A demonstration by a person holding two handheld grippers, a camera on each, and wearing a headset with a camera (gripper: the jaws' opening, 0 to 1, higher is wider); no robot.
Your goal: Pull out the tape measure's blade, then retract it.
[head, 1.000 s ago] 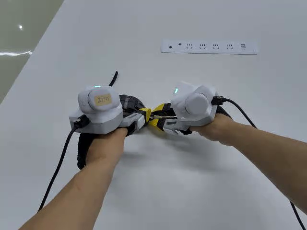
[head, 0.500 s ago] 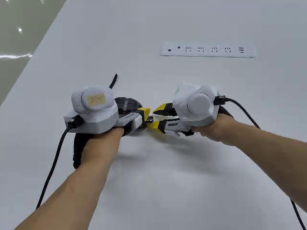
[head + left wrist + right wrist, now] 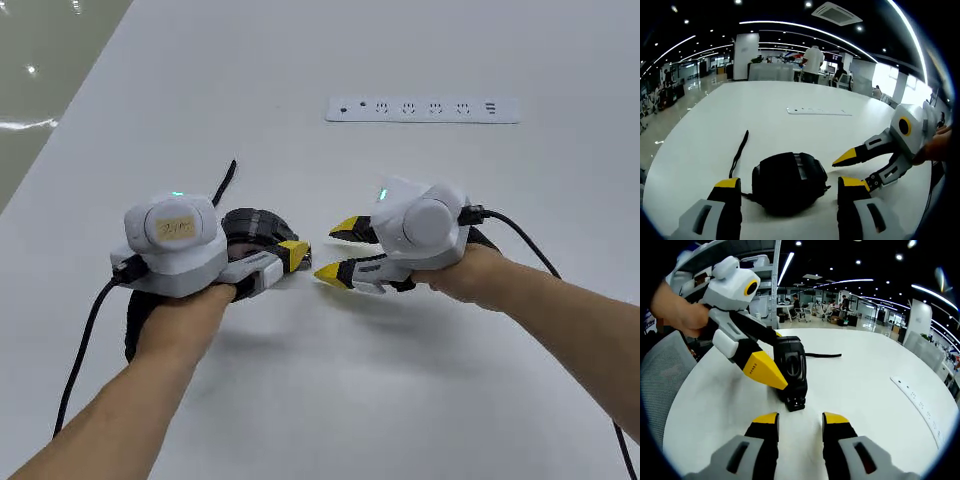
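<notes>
The right hand-held gripper [image 3: 800, 420] has backed away from the tape measure [image 3: 792, 365], where it was working a moment earlier. Its jaws stand apart and empty, and no blade shows outside the case, so the retraction appears complete. The tape measure rests on the surface [image 3: 400, 380], nearer its left edge, between the jaws of the left hand-held gripper [image 3: 791, 184]. Whether those jaws press on the case cannot be told.

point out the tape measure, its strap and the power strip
tape measure [image 3: 789, 182], left gripper view, middle of its black case
strap [image 3: 740, 150], left gripper view, midway along the black band lying on the table
power strip [image 3: 425, 108], head view, middle of its white top face
</notes>
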